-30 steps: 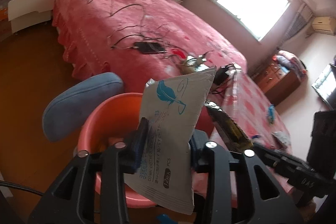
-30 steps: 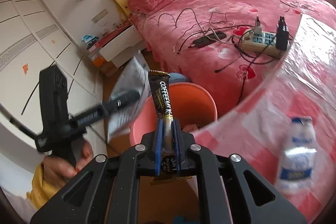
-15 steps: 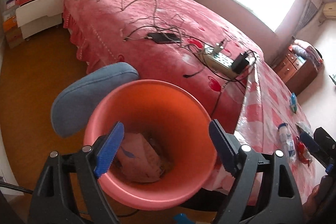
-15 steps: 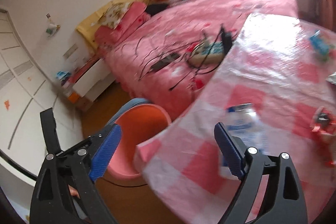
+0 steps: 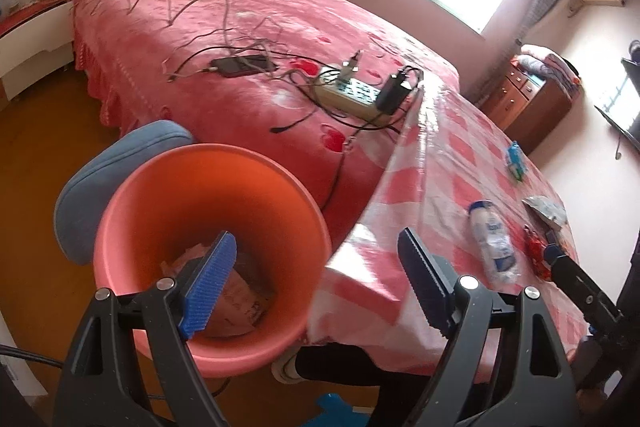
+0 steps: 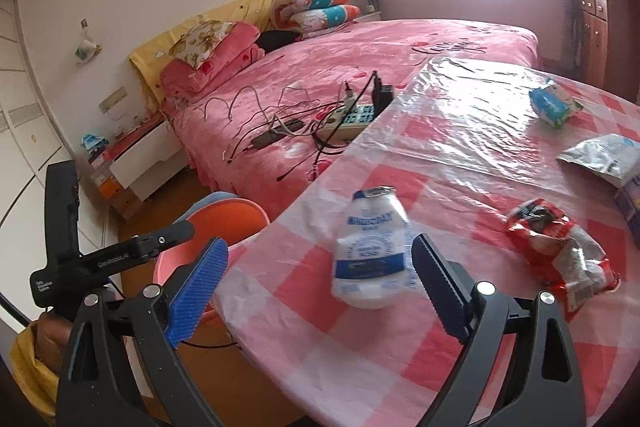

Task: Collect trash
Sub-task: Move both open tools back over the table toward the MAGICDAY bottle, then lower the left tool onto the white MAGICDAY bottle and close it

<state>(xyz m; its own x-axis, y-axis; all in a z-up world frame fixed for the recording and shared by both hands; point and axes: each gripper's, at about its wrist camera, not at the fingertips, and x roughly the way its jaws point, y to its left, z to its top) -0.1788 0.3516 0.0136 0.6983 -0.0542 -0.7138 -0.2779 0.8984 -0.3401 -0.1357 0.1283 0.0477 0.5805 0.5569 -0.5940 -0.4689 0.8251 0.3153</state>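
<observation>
My left gripper is open and empty above the near rim of the orange bin, which holds a crumpled pouch. My right gripper hangs over the edge of the pink checked table; its jaws are opening with nothing between them. A white plastic bottle lies just ahead of its right finger. A red wrapper, a silver pouch and a blue-white packet lie farther right. The bottle also shows in the left wrist view.
A pink bed behind the bin carries a power strip, a phone and tangled cables. A blue padded seat touches the bin's left side. A wooden dresser stands at the far right. A shoe shows under the table.
Both grippers opened and let go: the grey pouch left the left jaws and the coffee sachet left the right ones. The right gripper swung from the bin to the table.
</observation>
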